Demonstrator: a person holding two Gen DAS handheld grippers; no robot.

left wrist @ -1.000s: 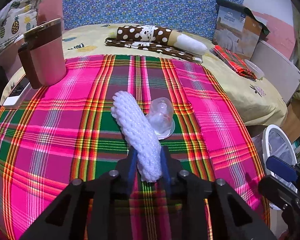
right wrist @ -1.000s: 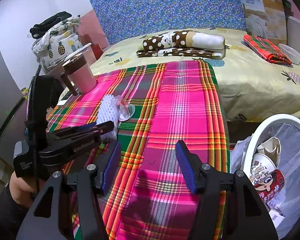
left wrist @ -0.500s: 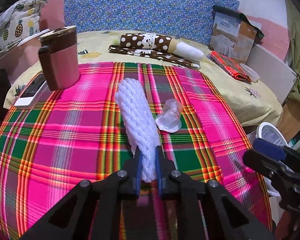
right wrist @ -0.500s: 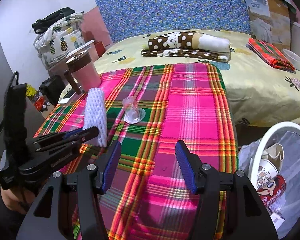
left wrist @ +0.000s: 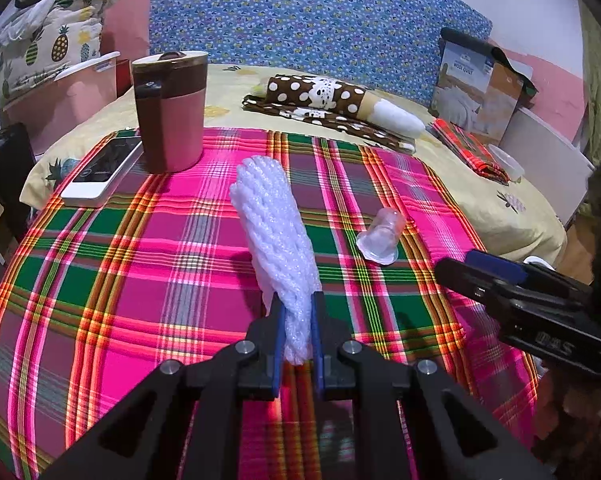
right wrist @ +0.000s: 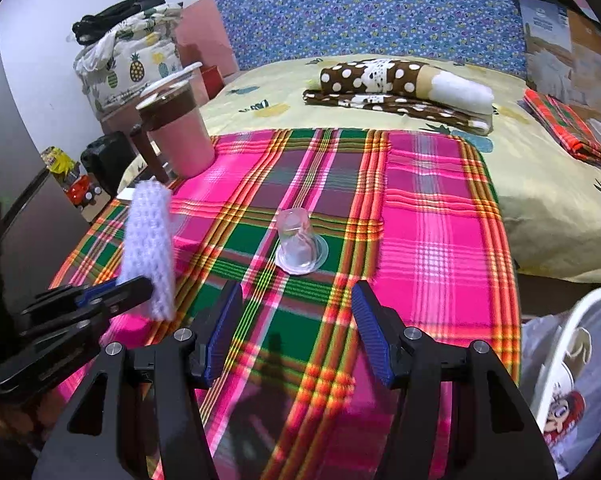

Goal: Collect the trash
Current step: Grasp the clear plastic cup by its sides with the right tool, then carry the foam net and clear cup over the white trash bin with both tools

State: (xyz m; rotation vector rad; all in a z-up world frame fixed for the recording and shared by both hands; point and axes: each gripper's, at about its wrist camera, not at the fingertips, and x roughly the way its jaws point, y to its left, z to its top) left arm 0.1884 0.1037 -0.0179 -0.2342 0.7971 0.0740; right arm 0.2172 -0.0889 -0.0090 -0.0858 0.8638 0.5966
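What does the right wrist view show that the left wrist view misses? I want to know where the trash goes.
Only the right wrist view shows the bin, at its lower right, with trash inside. Only the left wrist view shows the phone beside the mug. Both show the left gripper shut on the foam net, the clear cup lying on the plaid cloth, and the open right gripper.

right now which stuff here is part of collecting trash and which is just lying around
Part of the job:
white foam net, held by the left gripper
clear plastic cup
trash bin
right gripper, open

Just lying about:
pink tumbler
phone
spotted bedding
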